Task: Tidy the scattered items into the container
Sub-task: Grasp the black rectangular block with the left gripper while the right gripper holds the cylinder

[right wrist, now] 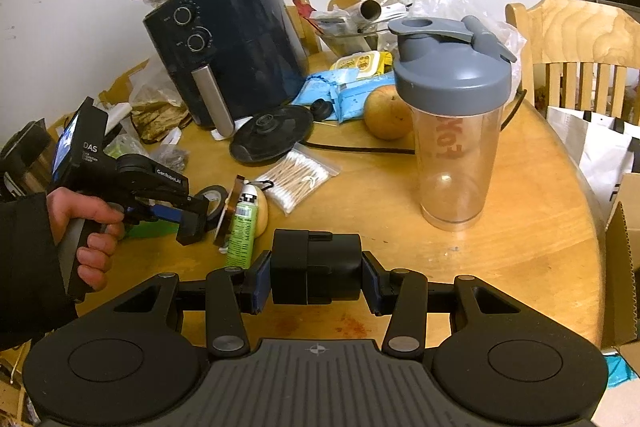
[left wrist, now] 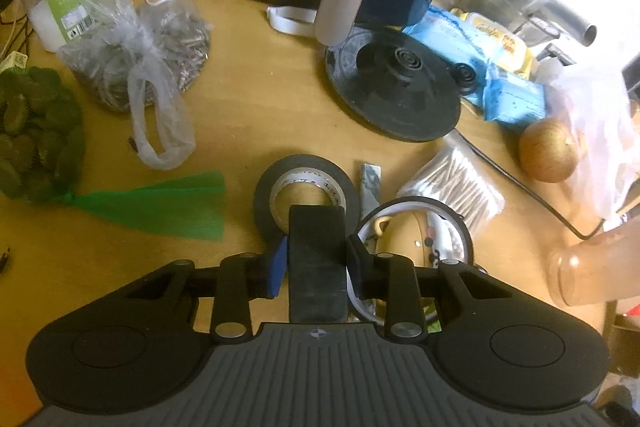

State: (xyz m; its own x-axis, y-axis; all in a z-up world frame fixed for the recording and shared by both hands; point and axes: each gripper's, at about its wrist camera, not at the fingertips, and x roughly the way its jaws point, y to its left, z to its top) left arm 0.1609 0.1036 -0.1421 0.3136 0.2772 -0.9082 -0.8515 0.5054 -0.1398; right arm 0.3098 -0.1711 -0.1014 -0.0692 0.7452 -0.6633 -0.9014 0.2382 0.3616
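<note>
Two grippers are loaded at once: the left gripper (left wrist: 318, 261) is closed on a black rectangular block (left wrist: 316, 227), gripped squarely across its narrow sides between the blue pad and the black pad. The right gripper (right wrist: 316, 283) is pinching a black boxy piece (right wrist: 316, 261), perhaps an adapter, in the same way. Both grips look centred, which should keep the pieces from twisting while they are carried. Just ahead of the left gripper a roll of black tape (left wrist: 306, 187) lies flat on the table (right wrist: 500, 247). Close beside its right finger an amber tape ring (left wrist: 412, 205) stands on edge, apparently propped against a green tube (right wrist: 242, 231) and a pale egg-shaped item. Further ahead and to the right lies a bag of cotton swabs (left wrist: 452, 183), and beyond it a round yellow fruit (left wrist: 548, 155). Seen from the right wrist, the left gripper sits low over the table, off to the left and slightly ahead. Ahead and to the right of the right gripper stands a clear shaker bottle (right wrist: 452, 147) with its grey lid on, so nothing can go into it as it stands. A cardboard box (right wrist: 620, 267) shows at the far right past the table edge. I cannot tell which of these is the intended container. My judgement is that most of the tidying remains to be done.
</note>
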